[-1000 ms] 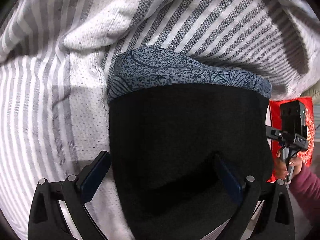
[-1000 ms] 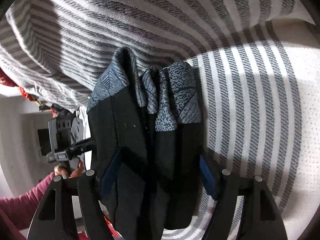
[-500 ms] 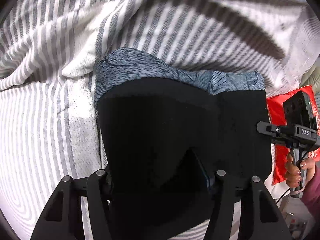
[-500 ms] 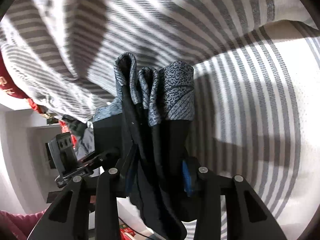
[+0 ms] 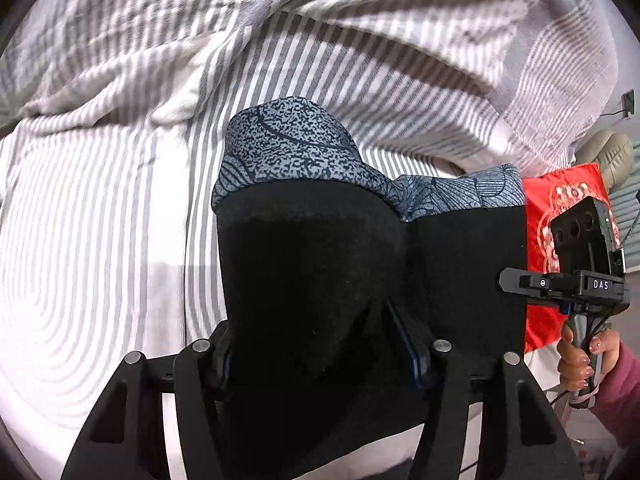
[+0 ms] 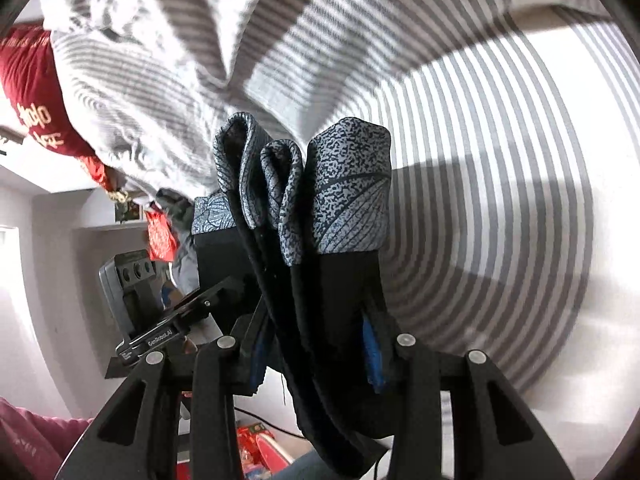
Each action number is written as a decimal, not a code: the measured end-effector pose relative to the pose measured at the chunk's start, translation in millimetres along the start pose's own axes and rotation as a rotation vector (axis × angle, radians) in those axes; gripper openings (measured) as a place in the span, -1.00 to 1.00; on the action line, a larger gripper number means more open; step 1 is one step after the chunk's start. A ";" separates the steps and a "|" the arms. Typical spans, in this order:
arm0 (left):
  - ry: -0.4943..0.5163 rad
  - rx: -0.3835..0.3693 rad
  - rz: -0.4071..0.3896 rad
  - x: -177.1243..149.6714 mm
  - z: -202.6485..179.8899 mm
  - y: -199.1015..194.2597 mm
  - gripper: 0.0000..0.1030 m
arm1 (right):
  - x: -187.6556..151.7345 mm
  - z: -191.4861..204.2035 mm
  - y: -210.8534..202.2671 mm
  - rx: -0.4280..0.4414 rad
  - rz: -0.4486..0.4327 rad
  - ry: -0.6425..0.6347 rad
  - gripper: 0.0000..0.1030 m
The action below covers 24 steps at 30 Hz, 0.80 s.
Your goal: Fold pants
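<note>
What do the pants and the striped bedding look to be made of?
Pants: soft matte black knit, likely jersey; it drapes limply, with a speckled grey printed waistband. Striped bedding: woven cotton-like cloth, matte, creasing into soft folds. The exact fibres cannot be told.

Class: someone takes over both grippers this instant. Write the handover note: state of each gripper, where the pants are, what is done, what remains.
Left gripper: shut on the pants, gripping black fabric below the patterned waistband.
Right gripper: shut on the pants, where the waistband is bunched in several layers.
The pants hang between both grippers, lifted above the striped bedsheet.
Done: the pants are gathered and picked up.
Left: lay them flat on the sheet, finish the fold, release both grippers.
</note>
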<state>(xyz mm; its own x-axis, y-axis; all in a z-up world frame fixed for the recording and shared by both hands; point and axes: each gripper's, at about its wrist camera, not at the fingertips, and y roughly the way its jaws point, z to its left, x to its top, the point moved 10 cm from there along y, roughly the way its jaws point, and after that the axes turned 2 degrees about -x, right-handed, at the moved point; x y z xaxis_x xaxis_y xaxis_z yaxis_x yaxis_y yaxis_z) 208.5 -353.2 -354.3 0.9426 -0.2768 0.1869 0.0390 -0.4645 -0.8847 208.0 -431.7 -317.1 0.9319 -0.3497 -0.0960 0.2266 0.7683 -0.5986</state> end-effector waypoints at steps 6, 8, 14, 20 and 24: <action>-0.032 0.032 0.032 -52.5 17.7 5.6 0.21 | -41.1 -24.0 10.2 -0.037 0.008 0.046 -0.18; -0.062 0.089 0.071 -67.5 37.2 21.5 0.21 | -52.6 -46.6 14.3 -0.087 0.009 0.078 -0.17; -0.080 0.193 0.043 -71.6 65.8 20.5 0.56 | -63.5 -80.9 8.4 -0.213 -0.101 0.248 0.20; 0.013 0.223 -0.042 -50.6 54.3 -23.8 0.56 | -62.2 -63.2 -27.1 -0.348 -0.222 0.233 0.33; 0.061 0.212 -0.066 -37.5 32.7 -24.8 0.56 | -42.3 -24.7 -27.4 -0.400 -0.258 0.089 -0.31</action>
<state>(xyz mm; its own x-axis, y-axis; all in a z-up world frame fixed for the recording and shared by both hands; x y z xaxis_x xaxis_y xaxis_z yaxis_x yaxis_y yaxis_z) 183.0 -303.8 -353.4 0.9142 -0.3051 0.2666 0.1745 -0.2974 -0.9387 155.4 -451.3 -316.3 0.8281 -0.5593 0.0387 0.3043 0.3905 -0.8688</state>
